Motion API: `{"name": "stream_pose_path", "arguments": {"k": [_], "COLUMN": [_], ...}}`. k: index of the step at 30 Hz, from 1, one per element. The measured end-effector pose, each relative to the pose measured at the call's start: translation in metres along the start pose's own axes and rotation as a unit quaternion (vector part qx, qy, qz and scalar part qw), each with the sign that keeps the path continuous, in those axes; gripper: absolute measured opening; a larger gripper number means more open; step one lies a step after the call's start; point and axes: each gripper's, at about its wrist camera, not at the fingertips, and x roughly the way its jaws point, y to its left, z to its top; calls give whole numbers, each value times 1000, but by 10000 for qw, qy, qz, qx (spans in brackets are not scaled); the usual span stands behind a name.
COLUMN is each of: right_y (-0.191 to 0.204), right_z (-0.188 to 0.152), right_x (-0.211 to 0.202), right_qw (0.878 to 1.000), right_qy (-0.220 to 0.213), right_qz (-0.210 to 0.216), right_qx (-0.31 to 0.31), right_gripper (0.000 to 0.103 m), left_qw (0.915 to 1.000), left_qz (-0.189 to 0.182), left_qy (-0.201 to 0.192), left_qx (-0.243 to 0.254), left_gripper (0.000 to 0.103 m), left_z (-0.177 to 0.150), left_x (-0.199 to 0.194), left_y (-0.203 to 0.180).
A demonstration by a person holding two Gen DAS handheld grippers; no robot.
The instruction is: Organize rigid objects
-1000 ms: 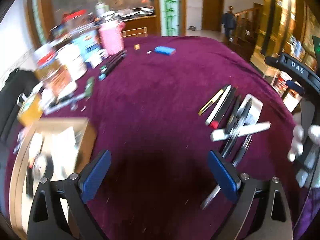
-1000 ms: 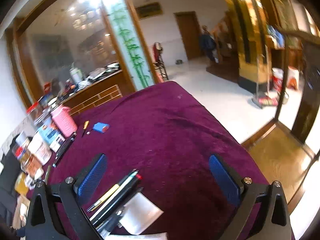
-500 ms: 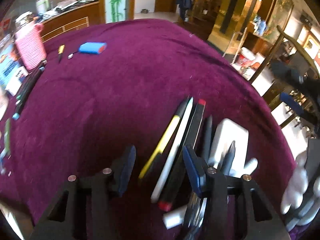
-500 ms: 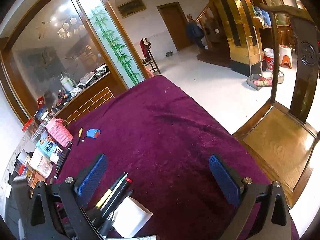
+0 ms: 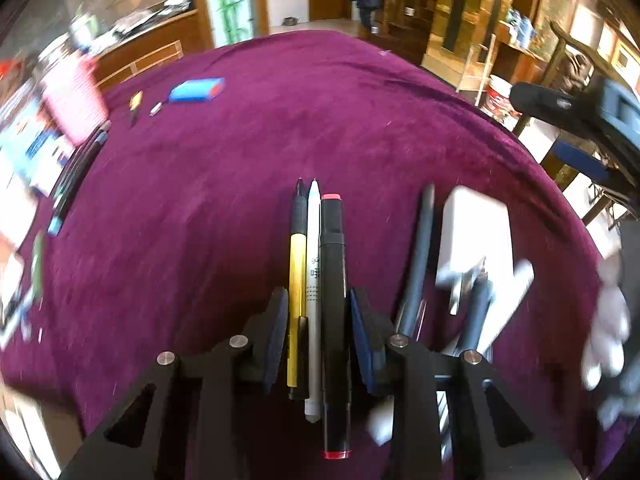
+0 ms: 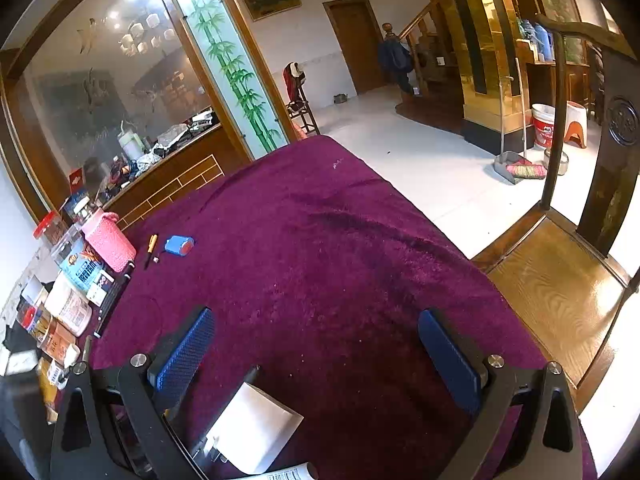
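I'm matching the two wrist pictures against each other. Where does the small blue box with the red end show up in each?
Left wrist: blue box, upper left on the purple cloth.
Right wrist: blue box, left of centre.
Shared landmark: pink container, left of it in both.

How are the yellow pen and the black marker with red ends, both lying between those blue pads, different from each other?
The yellow pen is slim, while the black marker is clearly thicker. The pen has a yellow barrel with a black tip; the marker is black with red at both ends. The marker reaches nearer the camera than the pen. Both lie parallel on the purple cloth, flanking a white pen, between the left gripper's closing jaws.
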Motion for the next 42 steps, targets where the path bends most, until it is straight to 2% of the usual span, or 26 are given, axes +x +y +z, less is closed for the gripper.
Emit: {"name": "stream_pose_path", "arguments": {"k": [3, 4, 5, 6, 7, 9, 11, 12, 13, 14, 15, 16, 18, 21, 27, 29, 32, 33, 39, 41, 42], "right_y": [3, 4, 5, 6, 6, 6, 5, 5, 5, 5, 5, 5, 6, 6, 9, 10, 10, 10, 11, 11, 11], "right_z": [-2, -3, -4, -5, -6, -7, -7, -7, -8, -7, -7, -7, -7, -7, -8, -9, -9, -9, -10, -10, -10], "right_x": [1, 2, 3, 3, 3, 3, 3, 3, 3, 4, 4, 4, 3, 5, 6, 6, 6, 6, 6, 7, 7], "right_qw": [10000, 10000, 9999, 9999, 9999, 9998, 9998, 9998, 9998, 9998, 9998, 9998, 9998, 9997, 9996, 9995, 9995, 9995, 9994, 9994, 9994], "right_qy": [35, 57, 73, 94, 106, 118, 115, 118, 124, 130, 140, 145, 134, 156, 199, 206, 223, 220, 216, 217, 213], "right_qz": [9, 24, 35, 45, 42, 41, 15, 11, 2, -5, -6, 4, 5, 7, 17, 10, 2, 6, 9, 12, 15], "right_qx": [-56, -77, -89, -108, -123, -151, -158, -156, -148, -145, -140, -140, -150, -162, -212, -233, -243, -242, -254, -254, -255], "right_gripper": [103, 103, 103, 103, 102, 102, 102, 103, 103, 102, 102, 103, 103, 103, 103, 102, 102, 103, 103, 103, 103], "left_qw": [9999, 9998, 9998, 9993, 9986, 9971, 9968, 9969, 9970, 9971, 9973, 9972, 9959, 9963, 9933, 9946, 9964, 9956, 9890, 9862, 9859], "left_qz": [133, 133, 63, -59, -124, -159, -44, -27, -16, 7, 6, -23, -161, 26, 33, 186, 678, 883, 1456, 1601, 1594], "left_qy": [0, -64, -154, -278, -373, -493, -406, -344, -280, -242, -157, -109, -137, -178, -153, -142, -83, -94, -216, -275, -280], "left_qx": [-95, -98, -139, -260, -364, -559, -693, -712, -715, -719, -720, -741, -876, -836, -1145, -1011, -503, -303, 151, 336, 421], "left_gripper": [28, 31, 36, 48, 53, 53, 53, 52, 46, 40, 25, 21, 18, 18, 21, 21, 21, 21, 21, 16, 8], "left_z": [-27, -32, -37, -41, -42, -42, -41, -41, -41, -42, -42, -44, -43, -43, -42, -40, -37, -35, -24, -24, -26], "left_x": [-24, -31, -40, -49, -53, -58, -51, -46, -40, -36, -30, -28, -25, -26, -25, -24, -17, -15, -5, -3, -3], "left_y": [8, 8, 9, 13, 17, 27, 35, 38, 40, 41, 43, 44, 49, 49, 59, 54, 36, 29, 15, 8, 4]}}
